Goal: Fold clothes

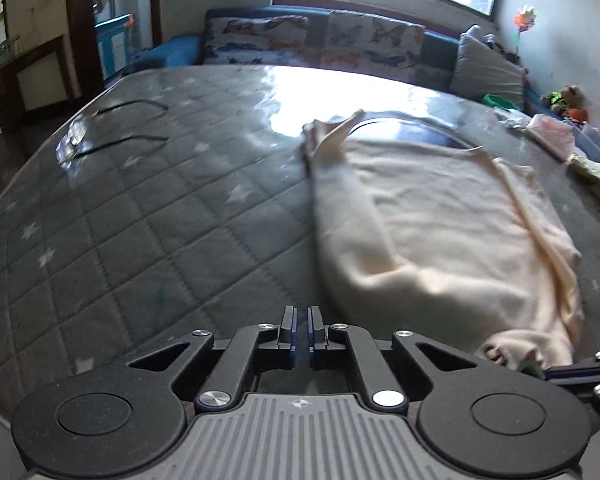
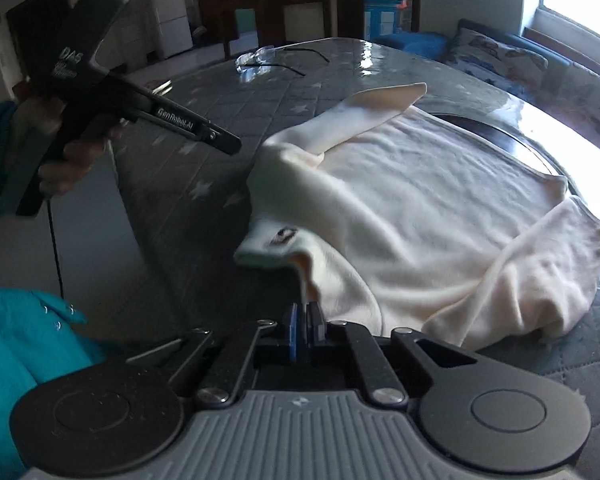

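Observation:
A cream sweater (image 1: 440,216) lies partly folded on the grey quilted table cover (image 1: 140,220), one sleeve pointing to the far side. My left gripper (image 1: 302,320) is shut and empty, above the cover just left of the sweater's near edge. My right gripper (image 2: 305,316) is shut on a pinch of the sweater's near edge (image 2: 306,276) and lifts it slightly. The sweater (image 2: 420,208) fills the middle of the right wrist view, with the left gripper (image 2: 232,145) held in a hand at the upper left.
Clear glasses (image 1: 80,136) lie at the far left of the table, also in the right wrist view (image 2: 260,58). A blue sofa with patterned cushions (image 1: 320,44) stands behind. Toys and cloths (image 1: 560,120) crowd the far right. My teal sleeve (image 2: 16,352) is near left.

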Tool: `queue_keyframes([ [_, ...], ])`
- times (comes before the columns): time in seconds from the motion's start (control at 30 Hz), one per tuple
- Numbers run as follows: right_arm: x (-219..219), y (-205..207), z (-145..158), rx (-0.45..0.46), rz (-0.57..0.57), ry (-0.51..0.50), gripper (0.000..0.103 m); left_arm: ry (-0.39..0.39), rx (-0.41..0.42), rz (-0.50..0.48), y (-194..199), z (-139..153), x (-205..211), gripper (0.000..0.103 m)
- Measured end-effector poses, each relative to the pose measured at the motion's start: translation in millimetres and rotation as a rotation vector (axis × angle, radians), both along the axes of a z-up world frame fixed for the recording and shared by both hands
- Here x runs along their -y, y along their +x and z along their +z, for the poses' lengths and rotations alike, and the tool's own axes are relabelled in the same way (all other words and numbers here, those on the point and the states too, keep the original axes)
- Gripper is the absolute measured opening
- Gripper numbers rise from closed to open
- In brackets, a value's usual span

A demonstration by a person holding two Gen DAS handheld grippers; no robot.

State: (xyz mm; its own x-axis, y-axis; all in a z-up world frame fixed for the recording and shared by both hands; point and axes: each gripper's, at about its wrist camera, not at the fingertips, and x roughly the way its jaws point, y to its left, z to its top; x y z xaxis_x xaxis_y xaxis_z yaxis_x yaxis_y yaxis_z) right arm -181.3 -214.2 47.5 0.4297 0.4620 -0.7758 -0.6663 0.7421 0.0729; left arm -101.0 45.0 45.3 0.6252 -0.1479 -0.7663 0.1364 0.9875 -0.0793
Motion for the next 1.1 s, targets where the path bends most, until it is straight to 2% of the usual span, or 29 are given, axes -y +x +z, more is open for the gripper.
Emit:
queue_keyframes([
  [0.17,6.1,0.1,9.0,0.025,-0.019,0.03,0.008,-0.032,0.039,-0.116,-7.2,8.0,24.4,0.011],
  [0.3,11.6,8.4,12.4,0.065,-0.097,0.057,0.02,-0.05,0.062,-0.214,-2.8,8.7,54.5,0.023],
  [0.43,14.6,15.6,2.9,0.031,-0.152,0.059,0.029,-0.054,0.049,-0.272,6.0,4.5,78.6,0.045],
  [0.53,18.7,17.1,2.8,0.019,-0.157,0.059,0.041,-0.047,0.063,-0.3,13.8,6.6,91.1,0.05],
  [0.63,24.2,17.8,9.0,0.031,-0.16,0.062,0.046,-0.082,0.082,-0.318,20.6,14.4,97.4,0.053],
  [0.7,34.2,21.6,15.5,0.056,-0.188,0.077,0.051,-0.096,0.113,-0.33,25.0,19.6,102.3,0.055],
  [0.77,47.7,28.6,25.3,0.093,-0.236,0.077,0.052,-0.11,0.127,-0.334,30.9,19.8,108.6,0.055],
  [1.0,100.4,66.3,46.8,0.172,-0.487,0.038,0.051,-0.189,0.064,-0.45,32.3,4.8,144.6,0.056],
  [1.1,111.3,85.5,49.7,0.17,-0.543,0.041,0.051,-0.217,0.026,-0.508,27.8,-2.5,165.4,0.058],
])
